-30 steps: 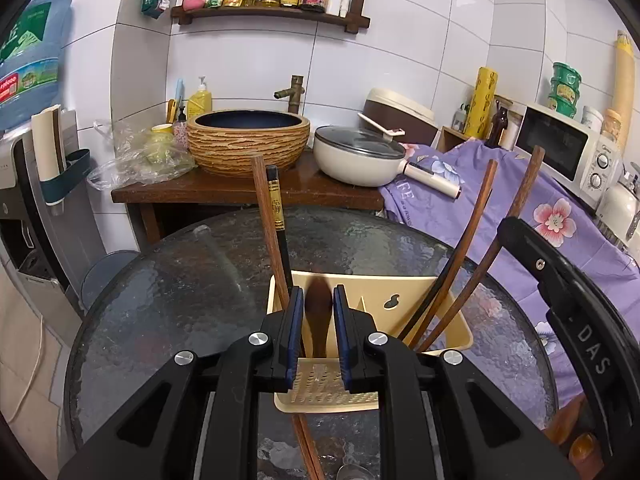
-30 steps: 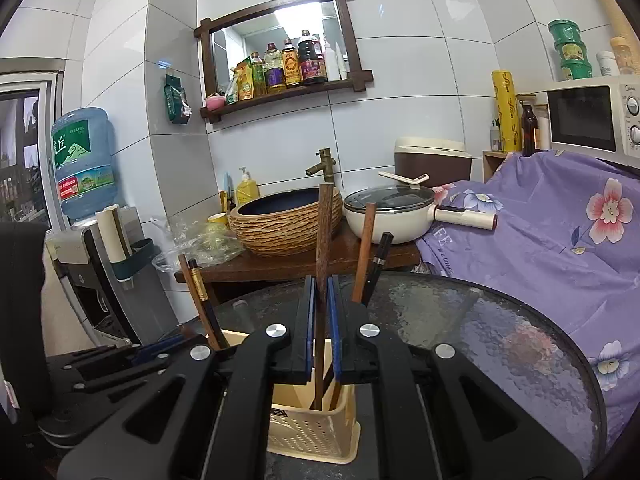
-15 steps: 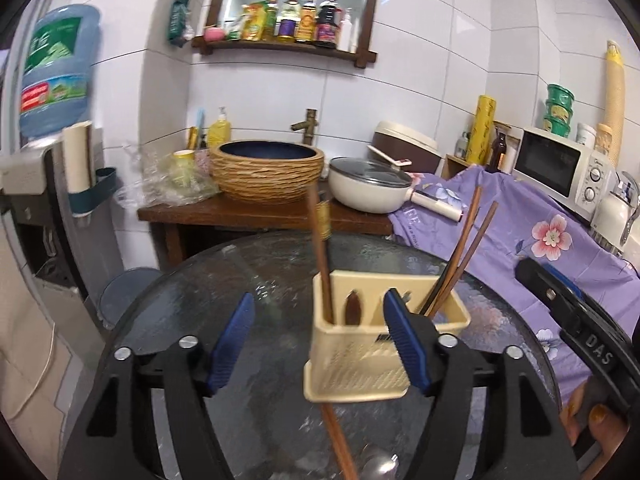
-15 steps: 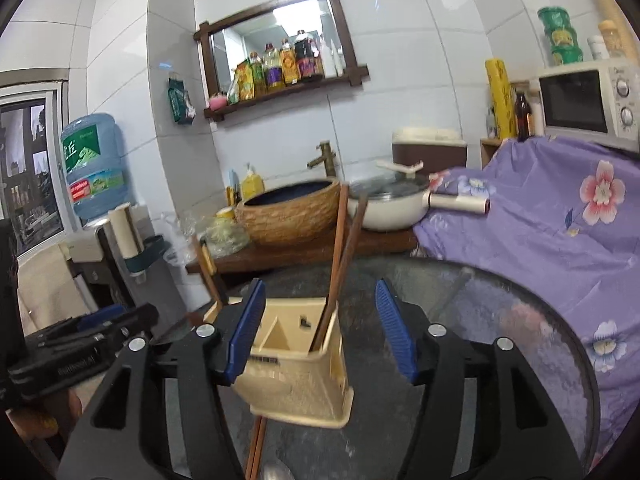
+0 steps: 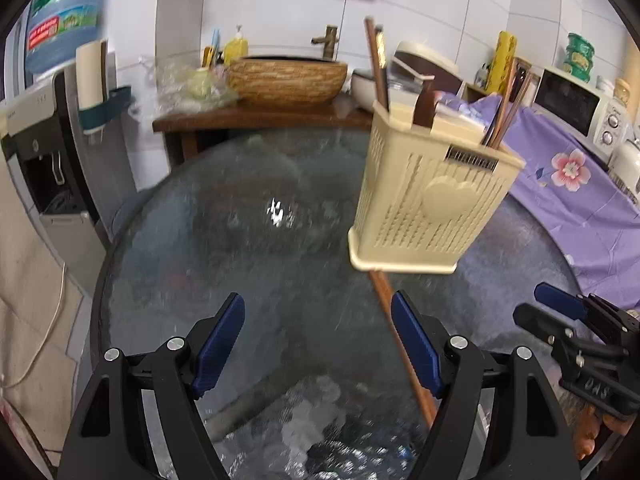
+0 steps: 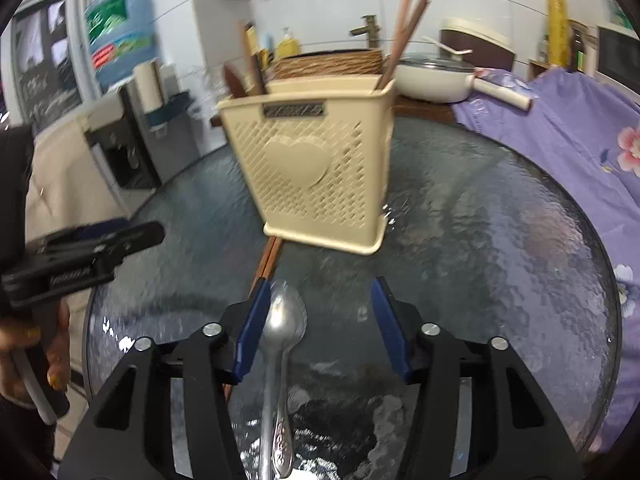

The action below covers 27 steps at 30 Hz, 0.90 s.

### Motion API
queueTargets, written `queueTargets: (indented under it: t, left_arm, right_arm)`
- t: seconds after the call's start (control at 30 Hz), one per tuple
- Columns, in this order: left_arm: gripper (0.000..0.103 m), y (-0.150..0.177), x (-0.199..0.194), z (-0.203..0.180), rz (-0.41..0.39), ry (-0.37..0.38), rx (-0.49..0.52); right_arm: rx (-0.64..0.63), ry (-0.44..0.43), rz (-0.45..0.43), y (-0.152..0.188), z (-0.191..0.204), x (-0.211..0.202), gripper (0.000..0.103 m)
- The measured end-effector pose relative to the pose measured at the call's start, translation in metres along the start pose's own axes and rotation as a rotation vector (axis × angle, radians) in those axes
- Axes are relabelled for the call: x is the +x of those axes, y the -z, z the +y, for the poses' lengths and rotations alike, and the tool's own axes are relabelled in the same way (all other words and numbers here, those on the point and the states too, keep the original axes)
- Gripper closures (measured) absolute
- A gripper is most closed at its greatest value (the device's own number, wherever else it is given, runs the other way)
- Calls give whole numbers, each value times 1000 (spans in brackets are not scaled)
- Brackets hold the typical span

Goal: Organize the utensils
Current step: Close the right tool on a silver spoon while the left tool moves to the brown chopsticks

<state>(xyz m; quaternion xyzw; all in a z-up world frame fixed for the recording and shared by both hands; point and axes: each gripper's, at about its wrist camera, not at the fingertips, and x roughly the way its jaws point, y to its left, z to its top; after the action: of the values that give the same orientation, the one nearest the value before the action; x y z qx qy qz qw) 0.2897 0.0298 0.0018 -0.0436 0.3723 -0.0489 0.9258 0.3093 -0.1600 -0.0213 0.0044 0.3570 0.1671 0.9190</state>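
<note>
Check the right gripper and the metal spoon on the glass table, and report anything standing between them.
Nothing visible does. The silver metal spoon lies on the round glass table already between the closing fingers of the right gripper, nearer one blue pad. The pads do not press it yet.

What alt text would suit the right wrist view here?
The right gripper hangs low over a metal spoon on the glass table, jaws closing but not yet gripping it. Behind stands a cream utensil basket holding chopsticks.
</note>
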Motion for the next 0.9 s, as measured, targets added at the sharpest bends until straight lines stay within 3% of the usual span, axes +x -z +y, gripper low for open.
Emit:
queueTargets:
  t: [0.1,0.27,0.6,0.9]
  left_arm:
    - [31,10,6,6,30,8,-25]
    - [36,19,10,2,55,8,-2]
    - [56,23,25,-2,116,31,13]
    - [57,22,39,-8,143,48,15]
  right_arm:
    - [-61,-49,36,12,14,9,61]
    - [-157,-70,59,24,36,23,62]
    - [-152,-68,132,28,39,55,67]
    - [-147,-58,141,25,33,64,67]
